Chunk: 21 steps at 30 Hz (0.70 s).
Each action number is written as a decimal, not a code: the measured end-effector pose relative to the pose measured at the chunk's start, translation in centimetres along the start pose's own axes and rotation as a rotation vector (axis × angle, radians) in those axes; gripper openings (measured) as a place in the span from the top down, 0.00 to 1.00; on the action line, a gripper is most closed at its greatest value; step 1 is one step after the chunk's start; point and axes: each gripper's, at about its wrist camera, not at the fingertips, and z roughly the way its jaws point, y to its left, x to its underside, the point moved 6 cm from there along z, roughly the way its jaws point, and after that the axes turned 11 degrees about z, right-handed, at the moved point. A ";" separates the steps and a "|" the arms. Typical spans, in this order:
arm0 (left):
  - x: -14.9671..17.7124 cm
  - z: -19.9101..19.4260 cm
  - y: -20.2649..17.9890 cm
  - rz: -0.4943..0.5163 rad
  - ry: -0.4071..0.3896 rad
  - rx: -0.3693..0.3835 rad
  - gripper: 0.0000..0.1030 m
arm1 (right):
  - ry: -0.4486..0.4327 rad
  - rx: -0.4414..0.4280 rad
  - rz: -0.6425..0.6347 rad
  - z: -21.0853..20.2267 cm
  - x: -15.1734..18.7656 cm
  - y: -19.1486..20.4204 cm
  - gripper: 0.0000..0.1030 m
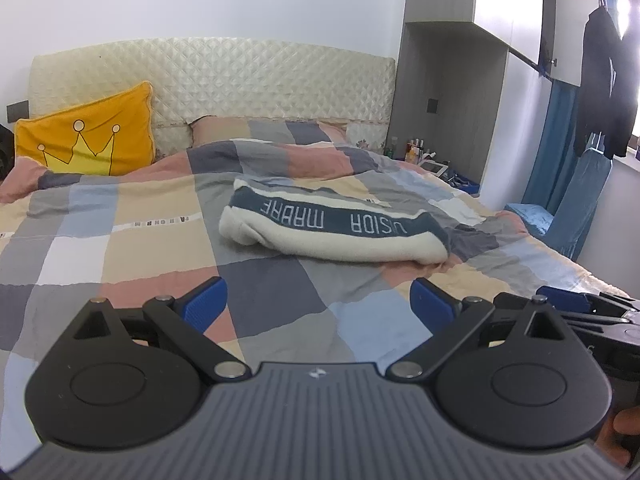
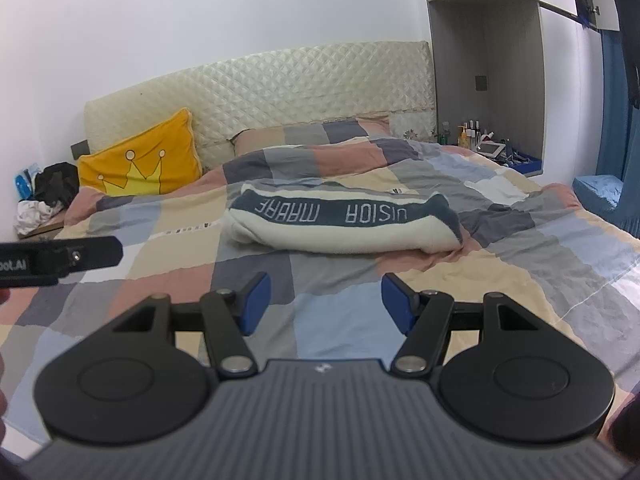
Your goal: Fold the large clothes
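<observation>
A cream garment with a dark teal lettered band [image 1: 332, 228] [image 2: 340, 224] lies folded into a long bundle on the checked bedspread [image 1: 120, 248] [image 2: 520, 264], in the middle of the bed. My left gripper [image 1: 318, 304] hangs open above the bedspread, well short of the bundle, with nothing between its blue pads [image 1: 204, 304]. My right gripper [image 2: 325, 304] is open too and empty, its blue pads [image 2: 254, 304] also on the near side of the bundle. The right gripper's side shows at the right edge of the left wrist view [image 1: 592, 308].
A yellow crown pillow [image 1: 88, 136] [image 2: 144, 160] leans on the quilted headboard [image 1: 260, 76]. A bedside niche with bottles [image 2: 472, 132] is at the back right. Dark clothes [image 1: 604, 88] hang by the window, over a blue chair [image 1: 568, 208]. A clothes pile [image 2: 48, 192] sits left of the bed.
</observation>
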 end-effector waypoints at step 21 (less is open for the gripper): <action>0.1 -0.9 -0.2 -0.007 -0.025 -0.014 0.03 | -0.023 0.019 -0.005 -1.0 -0.8 -0.3 0.37</action>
